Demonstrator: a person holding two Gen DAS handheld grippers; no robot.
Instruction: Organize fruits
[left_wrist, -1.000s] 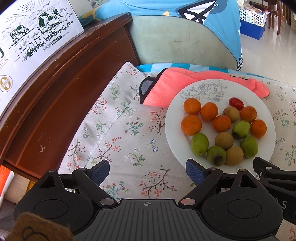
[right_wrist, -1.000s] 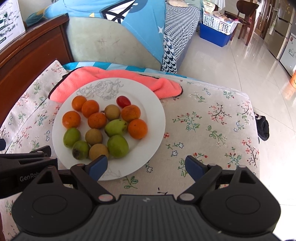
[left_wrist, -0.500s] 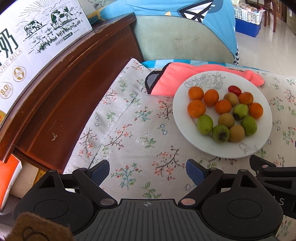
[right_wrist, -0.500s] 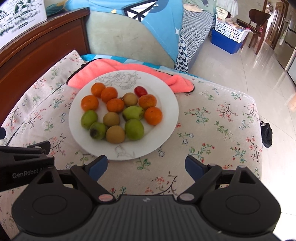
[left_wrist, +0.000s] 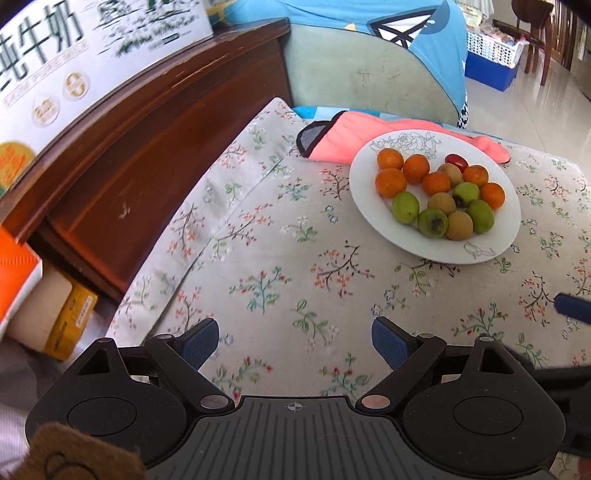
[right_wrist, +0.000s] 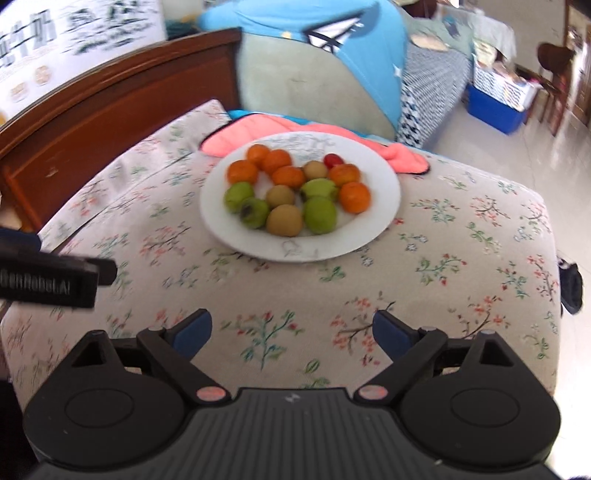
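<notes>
On the floral cushion (left_wrist: 280, 258), far from my empty, wide-open left tongs (left_wrist: 295, 338) and right tongs (right_wrist: 291, 330), sits the fruit plate (left_wrist: 369, 206).

Readable text, for your log:

1. White milk carton box (left_wrist: 85, 66) on the wooden headboard, left wrist view: large Chinese characters "纯牛奶"; below them a Latin line ending "PURE MILK", first word blurred. Round gold seals underneath: not legible.
2. Same box (right_wrist: 74, 40) in the right wrist view: characters smeared, unreadable.
3. Left tool (right_wrist: 48, 280), seen in your right wrist view: white lettering, reads roughly "GenRobo.AI"; motion blur, final characters uncertain.
4. Yellow packet (left_wrist: 72, 314) beside the bed: small print, illegible.
</notes>
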